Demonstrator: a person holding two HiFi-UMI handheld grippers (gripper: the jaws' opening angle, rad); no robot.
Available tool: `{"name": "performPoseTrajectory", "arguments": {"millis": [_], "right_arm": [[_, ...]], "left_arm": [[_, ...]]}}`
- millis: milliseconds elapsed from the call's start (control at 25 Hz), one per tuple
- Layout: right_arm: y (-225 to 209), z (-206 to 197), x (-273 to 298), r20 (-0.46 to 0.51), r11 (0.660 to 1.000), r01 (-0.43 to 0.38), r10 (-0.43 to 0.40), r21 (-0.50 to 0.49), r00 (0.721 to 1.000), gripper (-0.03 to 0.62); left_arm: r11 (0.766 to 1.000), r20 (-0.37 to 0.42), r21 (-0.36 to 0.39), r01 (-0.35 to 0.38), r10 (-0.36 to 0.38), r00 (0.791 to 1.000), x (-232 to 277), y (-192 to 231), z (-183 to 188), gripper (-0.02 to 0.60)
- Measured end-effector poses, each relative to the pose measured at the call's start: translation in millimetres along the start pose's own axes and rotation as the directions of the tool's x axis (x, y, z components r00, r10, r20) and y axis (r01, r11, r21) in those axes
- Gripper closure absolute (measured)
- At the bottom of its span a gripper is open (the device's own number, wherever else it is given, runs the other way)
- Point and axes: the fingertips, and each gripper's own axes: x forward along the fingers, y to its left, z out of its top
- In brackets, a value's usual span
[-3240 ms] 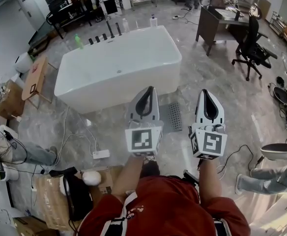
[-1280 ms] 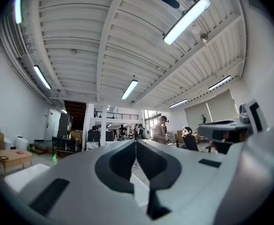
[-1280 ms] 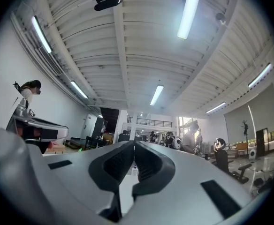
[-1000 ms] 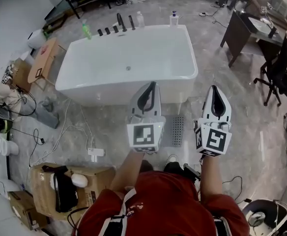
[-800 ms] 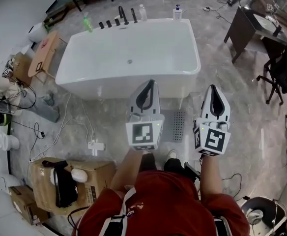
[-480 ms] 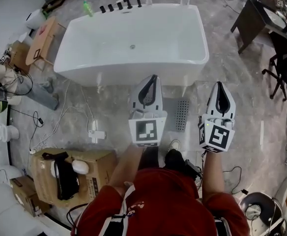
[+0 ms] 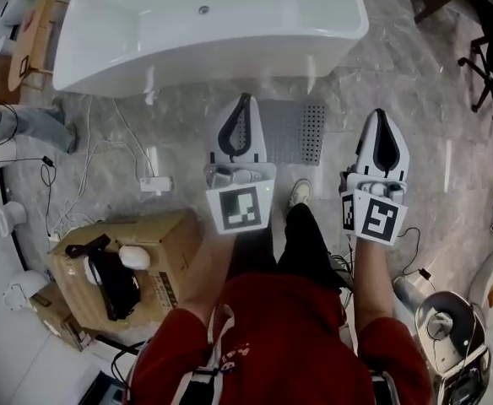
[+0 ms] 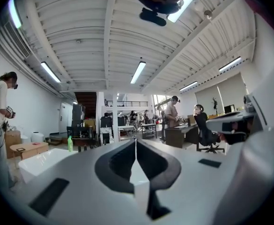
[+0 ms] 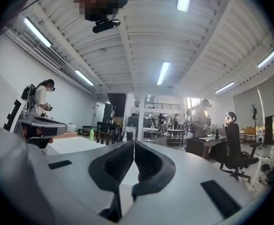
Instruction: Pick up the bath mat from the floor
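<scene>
The grey bath mat (image 7: 287, 133), with a perforated strip along its right side, lies flat on the marble floor in front of the white bathtub (image 7: 213, 24). In the head view my left gripper (image 7: 244, 99) hangs over the mat's left edge, jaws shut and empty. My right gripper (image 7: 381, 115) is to the right of the mat, also shut on nothing. Both point level toward the tub. In the left gripper view the left gripper (image 8: 136, 142) shows its jaws pressed together, and so does the right gripper (image 9: 134, 144) in its own view. Neither gripper view shows the mat.
A cardboard box (image 7: 124, 264) with a black item on it stands at my lower left. A power strip (image 7: 156, 184) and cables lie left of the mat. My shoe (image 7: 299, 192) is just behind the mat. An office chair (image 7: 491, 66) stands at the far right.
Both grippers have sunk toward the floor, staying shut. The head view has tilted down, so the tub has slid to the top and the mat now lies between the gripper tips.
</scene>
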Motion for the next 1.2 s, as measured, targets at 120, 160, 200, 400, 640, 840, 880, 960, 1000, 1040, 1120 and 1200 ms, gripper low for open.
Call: {"name": "performPoseTrajectory", "arguments": {"millis": [120,160,200,400,640,840,880,960,1000,1040,1120,1200], "right_arm": [[7.7,-38.6,-1.1,-0.012,1.000,-0.018,0.018,-0.006,1.000,0.582],[9.5,-52.6,-1.0,-0.021,1.000,-0.023,0.023,-0.004,1.000,0.582],[10.6,-67.8,-0.7,-0.033,1.000,-0.027,0.027,0.002,0.999,0.582],[23.7,-168.8,-2.6,-0.129,0.996,-0.061,0.069,0.059,0.989,0.582],[40.3,-294.1,-12.9,-0.241,0.993,-0.085,0.101,0.078,0.965,0.582],[53.6,-382.9,-26.5,-0.310,0.987,-0.099,0.134,0.124,0.941,0.582],[58.1,-400.1,-28.9,-0.323,0.986,-0.106,0.142,0.128,0.936,0.581],[65.5,-433.0,-32.8,-0.350,0.984,-0.116,0.156,0.135,0.924,0.582],[68.3,-447.6,-34.5,-0.362,0.983,-0.119,0.161,0.136,0.918,0.582],[71.0,-460.8,-35.7,-0.372,0.983,-0.122,0.166,0.138,0.913,0.582],[76.9,-483.7,-36.4,-0.387,0.981,-0.129,0.175,0.143,0.905,0.582],[82.7,-502.5,-35.8,-0.398,0.980,-0.137,0.185,0.147,0.899,0.582]], "left_arm": [[1.000,-0.001,-0.005,0.004,-0.004,1.000,0.2,-1.5,-35.7,0.563],[1.000,-0.007,-0.003,0.009,-0.009,1.000,0.7,-2.2,-48.1,0.563],[1.000,-0.018,0.001,0.016,-0.016,1.000,1.9,-3.1,-61.5,0.563],[0.999,-0.095,-0.008,0.034,-0.035,0.995,8.3,-6.8,-148.7,0.561],[1.000,-0.192,-0.009,0.012,-0.014,0.981,-0.4,-8.5,-271.9,0.562],[1.000,-0.289,-0.014,0.028,-0.031,0.957,-9.5,-14.2,-374.7,0.561],[1.000,-0.311,-0.010,0.029,-0.030,0.950,-12.4,-13.2,-393.1,0.561],[1.000,-0.345,-0.011,0.023,-0.026,0.938,-17.3,-11.6,-425.6,0.561],[1.000,-0.357,-0.013,0.020,-0.024,0.934,-19.5,-11.5,-439.9,0.561],[1.000,-0.367,-0.014,0.020,-0.023,0.930,-21.6,-11.8,-453.3,0.561],[1.000,-0.387,-0.012,0.022,-0.025,0.922,-25.4,-13.3,-478.5,0.561],[1.000,-0.401,-0.016,0.020,-0.024,0.916,-27.2,-15.3,-500.4,0.561]]}}
